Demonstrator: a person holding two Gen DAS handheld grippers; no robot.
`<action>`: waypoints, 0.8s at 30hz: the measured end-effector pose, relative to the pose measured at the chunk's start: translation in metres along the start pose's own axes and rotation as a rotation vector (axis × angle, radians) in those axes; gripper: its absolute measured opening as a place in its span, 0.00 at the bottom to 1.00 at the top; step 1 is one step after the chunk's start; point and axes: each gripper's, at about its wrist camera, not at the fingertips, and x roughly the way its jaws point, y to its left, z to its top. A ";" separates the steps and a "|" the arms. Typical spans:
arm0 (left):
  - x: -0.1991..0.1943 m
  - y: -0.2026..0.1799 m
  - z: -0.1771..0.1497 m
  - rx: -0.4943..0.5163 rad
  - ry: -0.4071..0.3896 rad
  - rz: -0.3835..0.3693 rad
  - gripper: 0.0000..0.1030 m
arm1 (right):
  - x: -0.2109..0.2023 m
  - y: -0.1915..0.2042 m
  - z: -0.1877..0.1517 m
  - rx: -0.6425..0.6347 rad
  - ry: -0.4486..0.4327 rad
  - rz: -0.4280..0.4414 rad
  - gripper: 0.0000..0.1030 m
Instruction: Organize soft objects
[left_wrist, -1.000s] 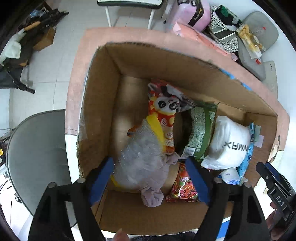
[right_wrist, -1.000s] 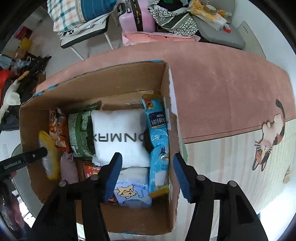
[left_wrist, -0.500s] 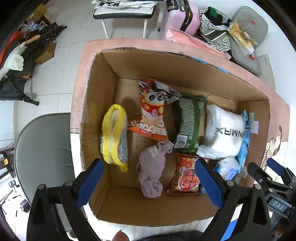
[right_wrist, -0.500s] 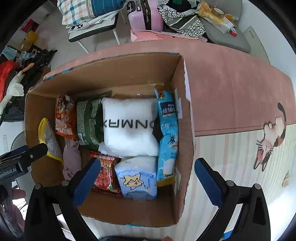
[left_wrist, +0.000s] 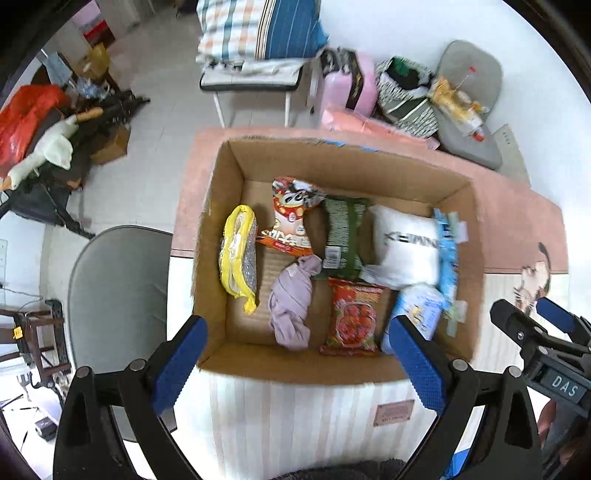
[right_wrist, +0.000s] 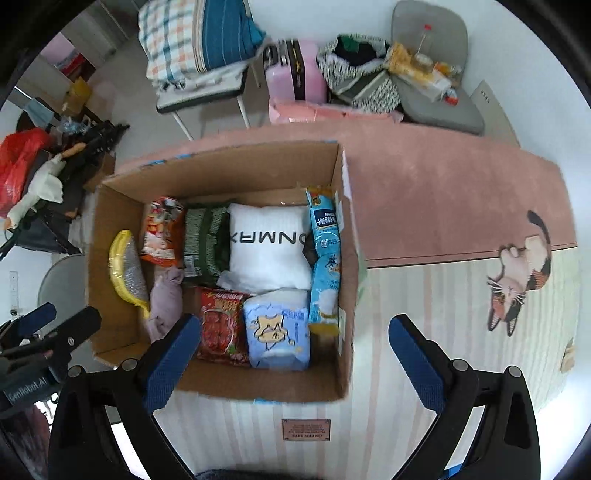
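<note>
A: How are the grippers standing?
B: The left gripper (left_wrist: 297, 360) and right gripper (right_wrist: 295, 360) are both hanging wide apart, gripping nothing, above the cardboard box (left_wrist: 218, 229).
A: And the soft things?
B: The yellow sponge (left_wrist: 238, 254), lilac cloth (left_wrist: 291, 302) and white pillow (right_wrist: 267, 249) are lying inside it among snack packets.
</note>
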 end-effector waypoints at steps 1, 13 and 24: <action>-0.006 -0.002 -0.004 0.001 -0.012 0.000 0.98 | -0.013 0.000 -0.007 -0.004 -0.022 0.006 1.00; -0.128 -0.009 -0.067 0.024 -0.241 0.010 0.98 | -0.139 -0.010 -0.091 -0.009 -0.223 0.036 1.00; -0.196 0.001 -0.109 0.014 -0.379 0.028 0.98 | -0.227 -0.007 -0.146 -0.039 -0.372 0.013 1.00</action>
